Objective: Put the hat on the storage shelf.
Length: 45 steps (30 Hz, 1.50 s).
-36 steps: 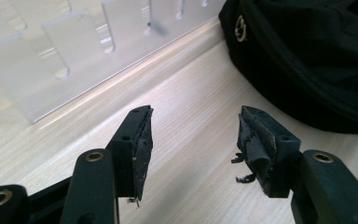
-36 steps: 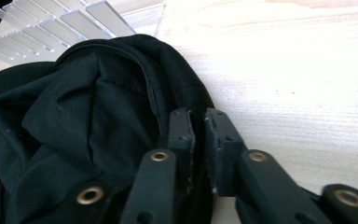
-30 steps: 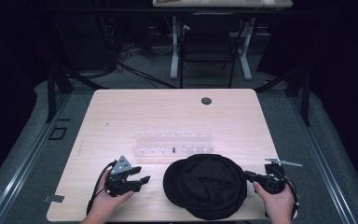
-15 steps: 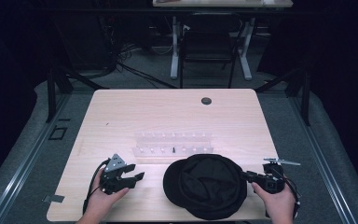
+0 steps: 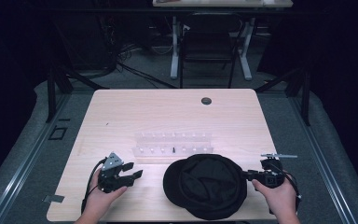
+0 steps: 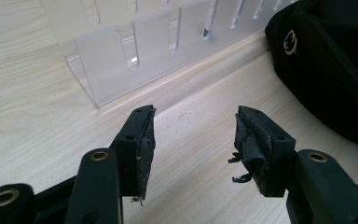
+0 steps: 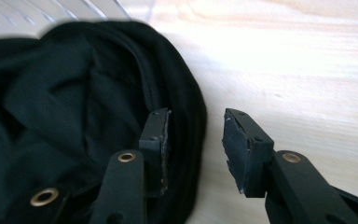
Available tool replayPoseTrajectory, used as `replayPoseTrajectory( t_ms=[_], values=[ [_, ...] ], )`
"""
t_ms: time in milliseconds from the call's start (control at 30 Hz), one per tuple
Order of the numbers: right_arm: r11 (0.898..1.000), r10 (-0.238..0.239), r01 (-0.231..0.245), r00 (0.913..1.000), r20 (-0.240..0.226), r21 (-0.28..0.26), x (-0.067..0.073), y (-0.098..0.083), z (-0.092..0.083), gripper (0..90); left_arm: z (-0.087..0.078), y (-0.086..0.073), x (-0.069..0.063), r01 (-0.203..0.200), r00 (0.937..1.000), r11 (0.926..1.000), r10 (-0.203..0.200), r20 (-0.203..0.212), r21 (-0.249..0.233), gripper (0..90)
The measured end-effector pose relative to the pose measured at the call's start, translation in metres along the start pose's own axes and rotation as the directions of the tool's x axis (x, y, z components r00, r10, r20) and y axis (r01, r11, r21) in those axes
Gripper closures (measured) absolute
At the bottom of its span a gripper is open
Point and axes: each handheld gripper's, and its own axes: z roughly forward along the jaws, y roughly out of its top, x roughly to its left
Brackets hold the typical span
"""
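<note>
lower right of the high view — the right gripper, jaws just opened wide, straddles the black cap's rim; the left gripper gapes wide — empty — over the tabletop.

A pale wooden counter stands lit on grey carpet; beyond it, a dark chair sits under a white-legged desk.

No readable text from my end — nothing legible on the black cap, the clear rack or the table — no labels, brands or numbers.
</note>
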Motion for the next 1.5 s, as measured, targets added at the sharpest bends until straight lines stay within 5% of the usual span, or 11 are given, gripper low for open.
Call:
replayPoseTrajectory(
  t_ms=[233, 300, 667, 700, 833, 933, 1167, 1300, 1367, 1400, 1500],
  values=[
    [0.984, -0.043, 0.032, 0.9972, 0.061, 0.178, 0.003, 0.01, 0.001, 59.5, 0.002, -0.001, 0.0, 0.008, 0.9998, 0.9999, -0.008, 0.015, 0.007, 47.5],
    [0.97, 0.02, -0.03, 0.9988, 0.044, 0.242, 0.004, 0.015, 0.003, 62.3, 0.003, -0.001, -0.001, -0.001, 0.9999, 0.9999, 0.001, 0.015, 0.016, 47.3],
    [0.932, 0.07, -0.086, 0.9959, 0.058, 0.352, 0.007, 0.03, 0.014, 66.6, 0.004, -0.002, -0.002, -0.002, 0.9999, 0.9998, 0.002, 0.012, 0.018, 47.1],
    [0.925, 0.102, -0.113, 0.9936, 0.049, 0.362, 0.005, 0.032, 0.017, 69.0, 0.004, -0.002, -0.002, -0.005, 0.9999, 0.9998, 0.004, 0.013, 0.019, 47.1],
    [0.899, 0.083, -0.09, 0.9959, 0.036, 0.429, 0.0, 0.039, 0.019, 70.9, 0.005, -0.003, -0.002, -0.005, 0.9999, 0.9997, 0.005, 0.013, 0.026, 47.1],
    [0.911, 0.131, -0.133, 0.9909, 0.033, 0.391, 0.0, 0.037, 0.024, 70.6, 0.005, -0.003, -0.002, -0.009, 0.9999, 0.9996, 0.009, 0.013, 0.029, 47.0],
    [0.882, 0.1, -0.101, 0.9946, 0.028, 0.46, -0.004, 0.043, 0.031, 71.2, 0.006, -0.003, -0.002, -0.013, 0.9998, 0.9993, 0.012, 0.012, 0.034, 46.9],
    [0.878, 0.14, -0.137, 0.9897, 0.027, 0.459, -0.005, 0.041, 0.037, 72.4, 0.006, -0.003, -0.002, -0.017, 0.9998, 0.9991, 0.017, 0.012, 0.038, 46.9],
    [0.858, 0.124, -0.115, 0.9922, 0.016, 0.501, -0.008, 0.043, 0.038, 74.7, 0.006, -0.003, -0.002, -0.018, 0.9998, 0.9991, 0.017, 0.012, 0.039, 46.9],
    [0.865, 0.148, -0.138, 0.9888, 0.019, 0.483, -0.007, 0.041, 0.039, 76.0, 0.007, -0.003, -0.002, -0.017, 0.9998, 0.9992, 0.016, 0.014, 0.037, 46.9],
    [0.857, 0.167, -0.152, 0.9859, 0.013, 0.492, -0.006, 0.042, 0.041, 80.1, 0.007, -0.003, -0.002, -0.018, 0.9997, 0.9991, 0.018, 0.014, 0.039, 46.9]
  ],
)
